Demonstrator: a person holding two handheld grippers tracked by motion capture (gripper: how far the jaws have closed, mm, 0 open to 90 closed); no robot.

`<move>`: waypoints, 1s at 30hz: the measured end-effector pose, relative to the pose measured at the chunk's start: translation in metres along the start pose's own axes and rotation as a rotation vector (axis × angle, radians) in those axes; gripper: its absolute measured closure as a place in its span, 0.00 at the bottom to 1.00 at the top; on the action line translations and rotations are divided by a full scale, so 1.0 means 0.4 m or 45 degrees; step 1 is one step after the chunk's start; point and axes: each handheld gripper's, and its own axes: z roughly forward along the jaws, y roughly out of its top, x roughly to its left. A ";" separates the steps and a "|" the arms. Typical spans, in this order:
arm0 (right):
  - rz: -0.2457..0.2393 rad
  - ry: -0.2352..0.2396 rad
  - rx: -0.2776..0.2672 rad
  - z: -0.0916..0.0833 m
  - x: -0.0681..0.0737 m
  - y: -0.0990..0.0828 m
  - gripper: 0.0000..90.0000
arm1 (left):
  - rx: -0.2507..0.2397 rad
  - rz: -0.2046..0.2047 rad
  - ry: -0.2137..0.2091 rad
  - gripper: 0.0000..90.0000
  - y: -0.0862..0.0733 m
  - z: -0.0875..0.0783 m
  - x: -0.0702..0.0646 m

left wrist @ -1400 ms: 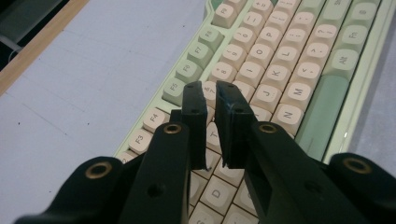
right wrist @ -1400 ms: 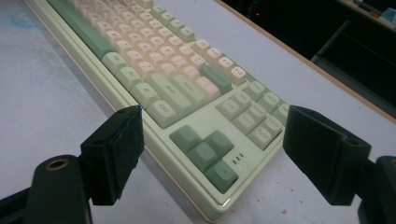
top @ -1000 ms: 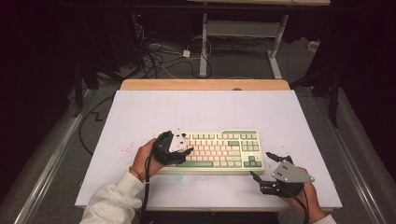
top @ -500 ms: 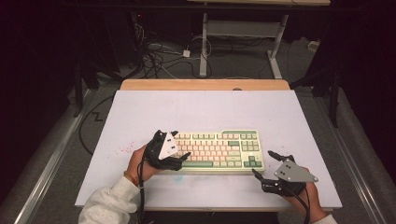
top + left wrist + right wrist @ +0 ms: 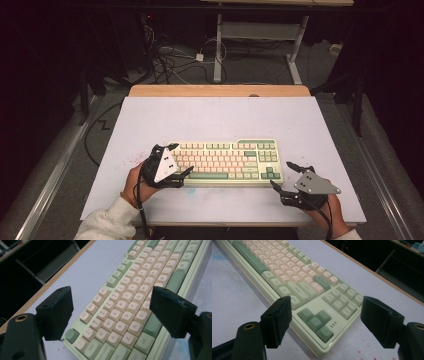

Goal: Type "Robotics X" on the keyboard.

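Straddling the keyboard [image 5: 227,162] ends on the desk [image 5: 220,115]: our left gripper [image 5: 172,162] just spread wide around its left edge, right gripper [image 5: 287,177] closing slightly, spread, just beside the right corner; nothing gripped yet.

One keyboard [image 5: 227,162] lies on one table [image 5: 215,115], with two grippers, left [image 5: 176,161] and right [image 5: 286,176].

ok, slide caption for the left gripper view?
Left gripper, jaws open, straddles the left end of the green-and-cream keyboard on the white table.
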 end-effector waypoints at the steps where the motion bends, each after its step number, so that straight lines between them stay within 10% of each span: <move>1: 0.002 0.001 -0.002 0.000 0.000 0.001 0.32 | 0.002 -0.003 0.003 0.21 -0.005 -0.004 0.000; 18: 0.015 0.199 0.024 0.033 -0.012 0.053 0.97 | 0.046 -0.079 0.034 0.21 -0.079 -0.049 0.007; 30: 0.003 0.279 0.074 0.112 0.001 0.113 1.00 | 0.050 -0.147 0.065 0.21 -0.132 -0.079 -0.002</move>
